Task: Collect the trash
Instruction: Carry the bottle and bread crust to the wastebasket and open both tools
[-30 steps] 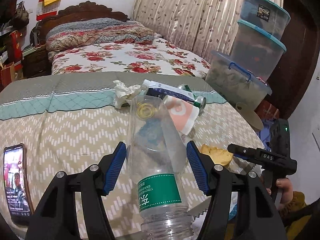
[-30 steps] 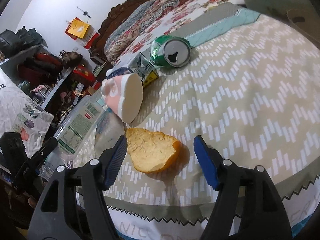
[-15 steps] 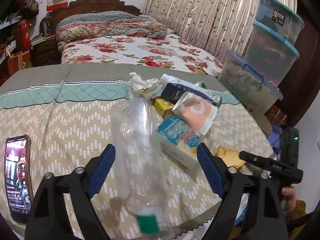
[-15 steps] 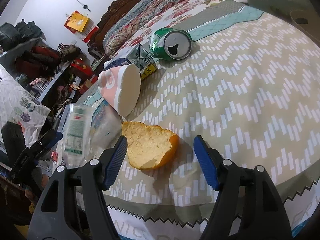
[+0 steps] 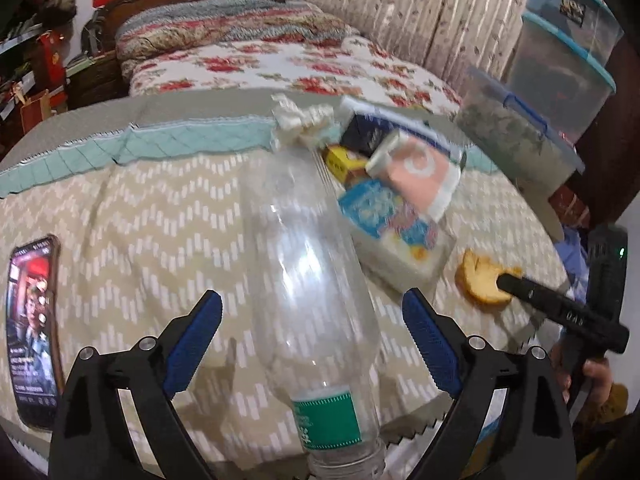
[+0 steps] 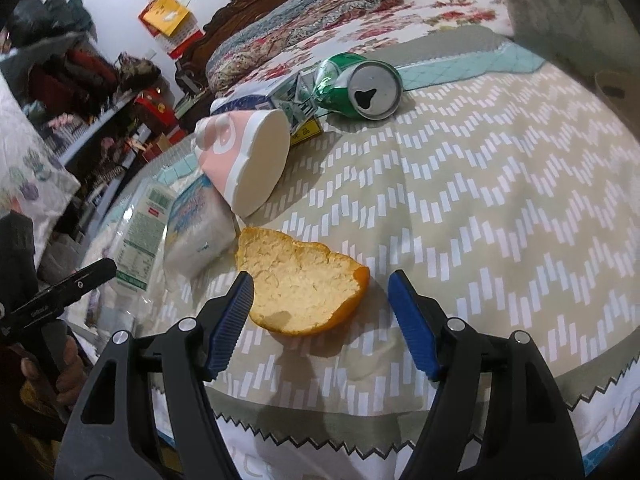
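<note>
A clear plastic bottle (image 5: 316, 280) with a green label lies loose on the patterned tablecloth (image 5: 140, 220), neck towards me. My left gripper (image 5: 312, 300) straddles it; its jaws are opening and the blue pads stand clear of the bottle on both sides. My right gripper (image 6: 320, 280) is open over a piece of orange peel (image 6: 296, 288) near the table's front edge, and the pads do not touch it. Behind the peel lie a pink and white cup (image 6: 244, 160), a tissue pack (image 6: 200, 228), a carton (image 6: 296, 100) and a green can (image 6: 360, 84).
A lit phone (image 5: 32, 328) lies at the table's left edge. Crumpled paper (image 5: 300, 120) sits at the back of the trash pile. Stacked plastic storage bins (image 5: 560, 60) stand to the right, and a bed (image 5: 260, 64) lies behind the table. A hand (image 6: 64, 368) holds the left gripper.
My left jaws have spread wide and let go of the bottle, which dropped from upright in the grip to lying between the fingers. The right gripper stays over the peel.
</note>
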### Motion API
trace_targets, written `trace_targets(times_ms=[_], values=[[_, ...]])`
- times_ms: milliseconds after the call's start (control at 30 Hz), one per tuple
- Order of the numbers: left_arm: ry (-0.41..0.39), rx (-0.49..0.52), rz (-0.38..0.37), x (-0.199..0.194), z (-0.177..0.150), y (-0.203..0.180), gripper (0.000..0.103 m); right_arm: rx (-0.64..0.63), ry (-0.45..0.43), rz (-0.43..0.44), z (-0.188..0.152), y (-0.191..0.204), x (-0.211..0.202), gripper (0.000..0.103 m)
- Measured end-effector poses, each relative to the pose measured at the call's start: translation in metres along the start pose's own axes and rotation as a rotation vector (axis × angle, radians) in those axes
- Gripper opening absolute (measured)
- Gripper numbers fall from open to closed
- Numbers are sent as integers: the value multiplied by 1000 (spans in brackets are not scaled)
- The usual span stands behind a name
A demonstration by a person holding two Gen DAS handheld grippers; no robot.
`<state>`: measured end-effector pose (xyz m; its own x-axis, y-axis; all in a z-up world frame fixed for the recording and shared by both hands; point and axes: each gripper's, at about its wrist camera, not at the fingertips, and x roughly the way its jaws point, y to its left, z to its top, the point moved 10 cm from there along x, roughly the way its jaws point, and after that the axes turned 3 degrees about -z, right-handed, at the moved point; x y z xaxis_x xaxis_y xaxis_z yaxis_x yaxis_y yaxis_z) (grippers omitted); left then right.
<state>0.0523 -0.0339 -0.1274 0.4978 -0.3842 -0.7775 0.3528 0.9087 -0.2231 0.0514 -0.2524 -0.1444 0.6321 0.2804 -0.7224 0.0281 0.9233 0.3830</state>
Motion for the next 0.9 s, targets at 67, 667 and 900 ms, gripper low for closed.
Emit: trace_targets(times_ms=[67,667,900], values=[[25,1,15,8,-7,2,80,-22,0,-12,-1,3,1,73],[-125,46,-155,-35,47,-43,63,60,-161,-38,29,-38,-36,9],[-31,225,-292,7,63,-138,63,201,-227,-80,38,-107,-60,9]])
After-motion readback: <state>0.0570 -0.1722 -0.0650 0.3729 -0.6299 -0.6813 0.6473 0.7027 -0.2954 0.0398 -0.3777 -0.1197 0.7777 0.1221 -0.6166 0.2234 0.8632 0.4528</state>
